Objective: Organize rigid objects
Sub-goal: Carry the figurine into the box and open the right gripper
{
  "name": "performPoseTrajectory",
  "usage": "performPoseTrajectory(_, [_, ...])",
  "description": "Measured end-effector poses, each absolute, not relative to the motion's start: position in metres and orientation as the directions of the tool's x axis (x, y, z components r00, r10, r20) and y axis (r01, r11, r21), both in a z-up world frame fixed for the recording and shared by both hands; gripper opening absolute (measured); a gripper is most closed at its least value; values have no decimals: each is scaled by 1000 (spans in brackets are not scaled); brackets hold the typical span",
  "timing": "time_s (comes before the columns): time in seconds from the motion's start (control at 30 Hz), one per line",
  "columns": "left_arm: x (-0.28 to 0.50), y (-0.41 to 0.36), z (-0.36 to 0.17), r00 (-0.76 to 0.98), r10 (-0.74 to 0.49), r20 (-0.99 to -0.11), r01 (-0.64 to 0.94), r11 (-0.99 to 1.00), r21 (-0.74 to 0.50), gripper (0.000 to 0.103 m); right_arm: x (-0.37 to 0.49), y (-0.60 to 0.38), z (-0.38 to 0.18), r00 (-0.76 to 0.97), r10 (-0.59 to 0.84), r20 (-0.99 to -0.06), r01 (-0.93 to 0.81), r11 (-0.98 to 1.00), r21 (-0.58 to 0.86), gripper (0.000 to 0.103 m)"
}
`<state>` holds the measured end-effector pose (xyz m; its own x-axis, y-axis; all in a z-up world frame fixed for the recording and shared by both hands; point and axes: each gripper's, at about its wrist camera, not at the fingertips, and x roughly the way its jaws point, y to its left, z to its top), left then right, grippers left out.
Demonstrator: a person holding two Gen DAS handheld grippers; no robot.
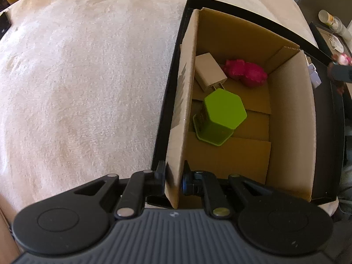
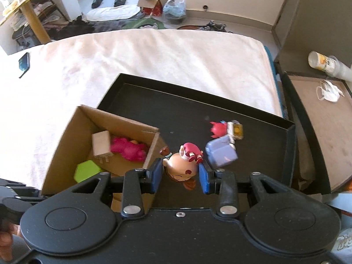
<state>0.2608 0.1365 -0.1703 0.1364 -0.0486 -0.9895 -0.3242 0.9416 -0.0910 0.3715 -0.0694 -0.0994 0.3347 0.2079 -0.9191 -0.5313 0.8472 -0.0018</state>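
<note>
My left gripper [image 1: 173,176] is shut on the near left wall of the cardboard box [image 1: 182,101], one finger outside and one inside. Inside the box lie a green hexagonal block [image 1: 222,114], a white charger plug [image 1: 210,72] and a pink toy [image 1: 246,72]. My right gripper [image 2: 180,173] is shut on a small doll figure [image 2: 182,167] with a big head and a red outfit, held above the black tray [image 2: 167,110] just right of the cardboard box [image 2: 66,145]. On the tray floor lie a lilac block [image 2: 221,154] and a red-and-yellow toy [image 2: 226,128].
The tray sits on a pale plush cover [image 2: 132,61]. A dark phone [image 2: 23,62] lies at its far left. To the right stands a brown side table [image 2: 319,132] with a white mask [image 2: 330,92] and a tipped cup [image 2: 323,62]. The floor beyond is cluttered.
</note>
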Motion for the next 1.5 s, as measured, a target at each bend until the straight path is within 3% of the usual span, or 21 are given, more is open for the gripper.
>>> performPoseTrajectory(0.93, [257,138,-170,156,-60,-986,-283,954,-103,12,348,5,-134,265,209,-941,-582,813,17,35])
performPoseTrajectory(1.5, [257,136,-169,147,-43,-988,-297,951,-86,13,370,-45,-113,314,229,-922,-529,848,30,40])
